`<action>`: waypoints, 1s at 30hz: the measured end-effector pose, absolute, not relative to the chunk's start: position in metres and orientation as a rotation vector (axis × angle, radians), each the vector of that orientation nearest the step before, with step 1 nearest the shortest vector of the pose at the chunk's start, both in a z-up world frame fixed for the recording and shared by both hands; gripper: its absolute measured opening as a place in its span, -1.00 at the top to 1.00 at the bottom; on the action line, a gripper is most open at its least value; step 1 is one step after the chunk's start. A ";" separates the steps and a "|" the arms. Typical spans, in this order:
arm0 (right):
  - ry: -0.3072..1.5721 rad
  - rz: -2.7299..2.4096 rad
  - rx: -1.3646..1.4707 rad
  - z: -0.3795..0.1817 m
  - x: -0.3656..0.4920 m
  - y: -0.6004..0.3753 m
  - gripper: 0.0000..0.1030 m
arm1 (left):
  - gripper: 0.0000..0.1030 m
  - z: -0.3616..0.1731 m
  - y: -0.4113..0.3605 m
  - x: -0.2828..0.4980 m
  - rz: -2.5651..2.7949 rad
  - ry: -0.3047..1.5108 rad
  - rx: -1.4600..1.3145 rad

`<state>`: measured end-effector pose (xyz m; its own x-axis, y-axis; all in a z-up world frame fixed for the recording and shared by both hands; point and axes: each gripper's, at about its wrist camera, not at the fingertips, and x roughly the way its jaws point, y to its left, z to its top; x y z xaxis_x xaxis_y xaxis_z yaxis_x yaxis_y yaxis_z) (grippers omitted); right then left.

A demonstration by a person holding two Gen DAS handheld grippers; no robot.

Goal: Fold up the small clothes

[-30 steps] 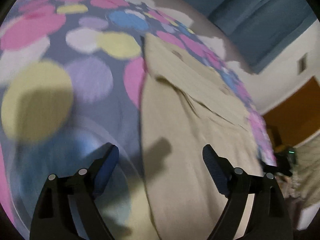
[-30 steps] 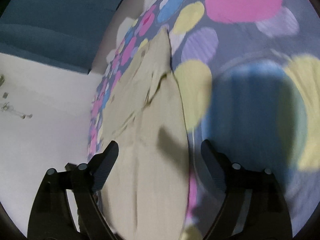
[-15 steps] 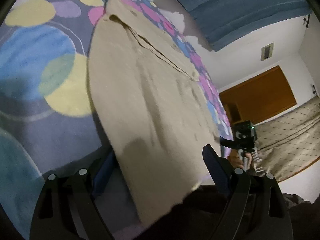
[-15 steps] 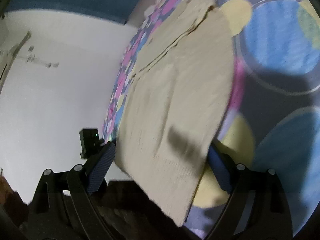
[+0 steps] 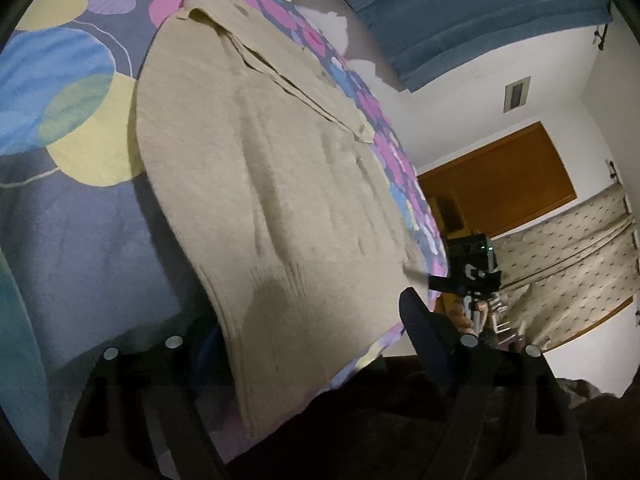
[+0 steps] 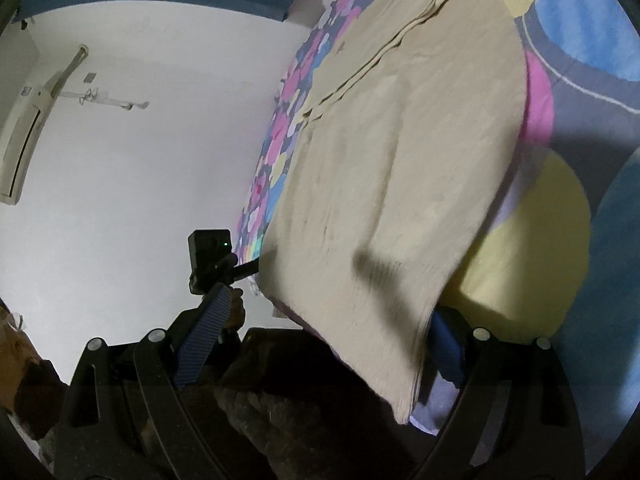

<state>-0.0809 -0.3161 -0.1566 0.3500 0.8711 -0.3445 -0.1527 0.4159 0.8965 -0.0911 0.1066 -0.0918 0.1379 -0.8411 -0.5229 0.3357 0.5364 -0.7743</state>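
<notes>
A beige knitted garment (image 5: 280, 184) lies flat on a bed cover (image 5: 60, 80) printed with coloured dots, collar end far away and ribbed hem nearest. My left gripper (image 5: 308, 320) straddles the hem's left corner. Its jaws are closing with the fabric between them, and the cloth hides the left finger. In the right wrist view the same garment (image 6: 400, 168) fills the middle. My right gripper (image 6: 328, 308) stands open around the hem's right corner, its right finger partly under the cloth. Each view shows the other gripper's camera (image 5: 472, 268) (image 6: 210, 256) across the hem.
The bed's near edge runs just under both grippers, with a person's dark clothing (image 5: 400, 420) below it. A blue curtain (image 5: 460, 12) hangs behind the bed, a wooden door (image 5: 500, 184) stands at right. A white wall with an air conditioner (image 6: 24, 128) lies on the left side.
Both grippers swung from over the dotted cover to the garment's near hem, one at each corner. The left jaws have narrowed slightly in the last half second.
</notes>
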 end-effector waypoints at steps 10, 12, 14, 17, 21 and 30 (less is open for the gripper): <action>0.957 0.808 1.011 -0.165 -0.088 -0.328 -0.71 | -0.36 -0.092 0.096 -0.093 -0.910 1.130 -0.448; 0.968 0.807 1.001 -0.166 -0.089 -0.328 -0.66 | -0.35 -0.093 0.096 -0.093 -0.910 1.131 -0.441; 0.985 0.803 0.992 -0.167 -0.090 -0.326 -0.54 | -0.18 -0.095 0.096 -0.092 -0.902 1.138 -0.435; 1.040 0.772 0.994 -0.176 -0.093 -0.321 -0.13 | 0.08 -0.098 0.101 -0.093 -0.884 1.147 -0.440; 1.125 0.710 0.944 -0.190 -0.097 -0.314 0.67 | 0.49 -0.105 0.106 -0.092 -0.859 1.163 -0.443; 0.959 0.729 0.915 -0.145 -0.094 -0.320 0.91 | 0.91 -0.073 0.117 -0.076 -0.862 1.087 -0.539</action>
